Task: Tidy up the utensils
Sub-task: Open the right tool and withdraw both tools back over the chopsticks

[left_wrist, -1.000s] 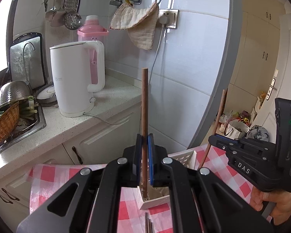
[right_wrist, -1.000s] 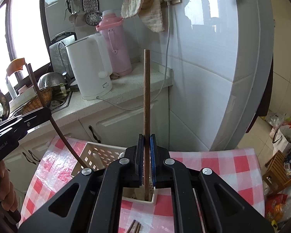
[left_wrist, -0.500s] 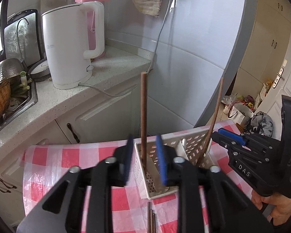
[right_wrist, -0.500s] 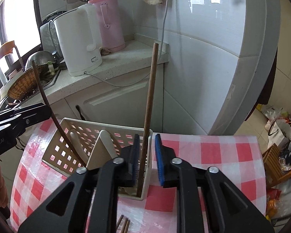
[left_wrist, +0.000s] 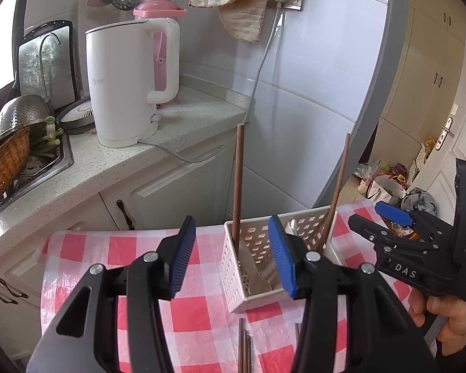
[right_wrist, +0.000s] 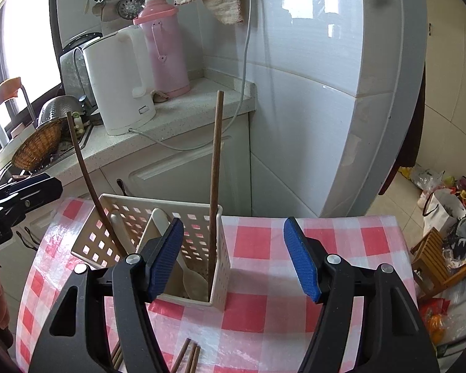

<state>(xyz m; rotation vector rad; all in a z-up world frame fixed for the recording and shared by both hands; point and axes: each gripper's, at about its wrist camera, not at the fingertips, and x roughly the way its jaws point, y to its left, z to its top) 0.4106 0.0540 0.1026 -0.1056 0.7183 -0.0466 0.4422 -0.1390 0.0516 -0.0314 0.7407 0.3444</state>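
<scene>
Left wrist view: a white perforated basket [left_wrist: 258, 286] is seen standing on a desk covered with a red-and-white checked cloth [left_wrist: 198, 310]. 2 brown chopsticks are already stood inside it. 1 chopstick [left_wrist: 237, 186] rises nearly upright from the basket's near-left corner; the other chopstick [left_wrist: 337, 192] leans from its far-right end. Pale utensils, possibly spoons, are seen lying in the basket, though their shape is not clear.

The left claw [left_wrist: 231, 256] is shown with its blue pads spread apart, having just been opening, and nothing is pressed between them; the upright chopstick is seen in the gap but is untouched. At the right of this view the right claw [left_wrist: 388, 217] is held by a hand [left_wrist: 450, 320].

In the right wrist view the right claw is likewise seen wide, having just been opening, with only cloth between its pads.

So 2 chopsticks are judged delivered. More remain: at least 3 loose chopsticks [left_wrist: 244, 348] are seen lying flat on the cloth, near the cameras and in front of the basket. These are judged the work still left. Whether further utensils lie beyond the frame cannot be told.

The kettle [left_wrist: 124, 84] and pink flask [right_wrist: 163, 43] on the far counter are judged to be no part of the task.
</scene>
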